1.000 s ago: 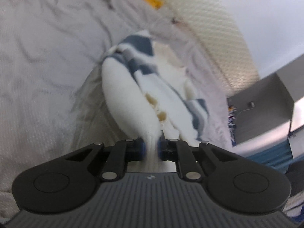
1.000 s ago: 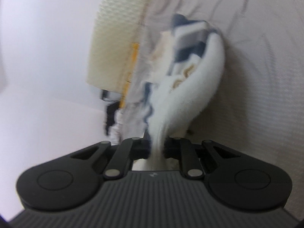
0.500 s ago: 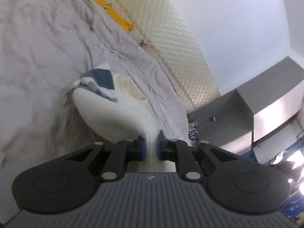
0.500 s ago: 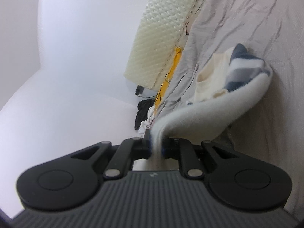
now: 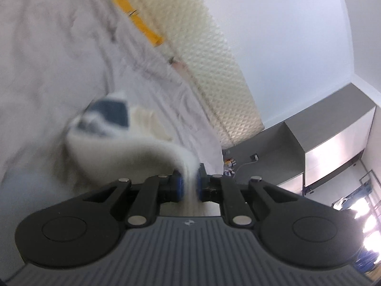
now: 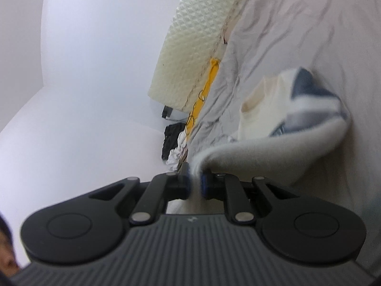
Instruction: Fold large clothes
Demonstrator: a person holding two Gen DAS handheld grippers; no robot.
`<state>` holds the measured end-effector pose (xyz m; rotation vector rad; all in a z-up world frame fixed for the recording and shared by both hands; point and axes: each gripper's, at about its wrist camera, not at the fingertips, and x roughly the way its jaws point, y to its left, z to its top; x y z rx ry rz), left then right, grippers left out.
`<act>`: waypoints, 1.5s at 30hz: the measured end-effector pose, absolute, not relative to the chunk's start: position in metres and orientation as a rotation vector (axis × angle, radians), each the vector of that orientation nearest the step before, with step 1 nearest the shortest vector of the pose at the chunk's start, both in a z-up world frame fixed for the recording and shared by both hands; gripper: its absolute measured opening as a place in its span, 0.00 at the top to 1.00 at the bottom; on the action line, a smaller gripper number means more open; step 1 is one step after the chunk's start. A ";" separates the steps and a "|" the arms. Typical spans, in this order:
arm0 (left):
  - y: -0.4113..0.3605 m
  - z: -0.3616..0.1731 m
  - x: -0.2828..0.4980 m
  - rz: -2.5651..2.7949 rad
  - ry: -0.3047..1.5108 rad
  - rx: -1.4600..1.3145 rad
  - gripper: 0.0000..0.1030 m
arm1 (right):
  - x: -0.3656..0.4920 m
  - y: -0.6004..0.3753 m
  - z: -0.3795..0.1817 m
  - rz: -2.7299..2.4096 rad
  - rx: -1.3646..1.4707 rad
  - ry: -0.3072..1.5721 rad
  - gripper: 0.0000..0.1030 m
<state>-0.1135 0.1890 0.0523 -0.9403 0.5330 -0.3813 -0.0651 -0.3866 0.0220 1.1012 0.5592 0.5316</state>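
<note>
Gripping a bunched edge of the white fleece garment [image 5: 123, 152], the left tool [image 5: 189, 183] had its blue pads [image 5: 177, 186] pressed together on the cloth, which ran up between them and arched away to the left. From there the garment sagged down to the grey bedsheet [image 5: 47, 54], where its far end, with dark blue and grey bands, lay in a blurred heap; how much of it touched the bed could not be made out. The right tool [image 6: 195, 183] was likewise clamped on another bunched edge of the same garment [image 6: 273, 152], the fabric rising between its pads and sweeping off to the right toward the striped end and a cream part near it. What kind of garment it was could not be told, since most of it was folded over itself and smeared by motion. The part of the cloth below each tool was hidden behind the black tool body. Beyond the bed stood a cream quilted headboard [image 5: 204, 54] against a white wall, with a yellow strip [image 5: 135, 16] beside it. A dark bundle and crumpled white cloth [image 6: 173, 143] lay at the far edge of the bed in the right wrist view, too small to identify. Grey cabinets [image 5: 321, 128] filled the far right of the left wrist view, partly washed out by glare.
</note>
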 end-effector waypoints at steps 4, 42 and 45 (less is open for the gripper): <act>0.177 0.071 -0.026 -0.374 0.512 -0.917 0.87 | 0.010 -0.386 0.046 0.487 1.070 0.522 0.87; 0.148 -0.115 0.308 -0.184 0.602 -0.837 0.83 | 0.296 -0.403 -0.167 0.256 1.238 0.632 0.85; 0.143 -0.104 0.299 -0.226 0.604 -0.798 0.59 | 0.291 -0.397 -0.155 0.273 1.204 0.641 0.61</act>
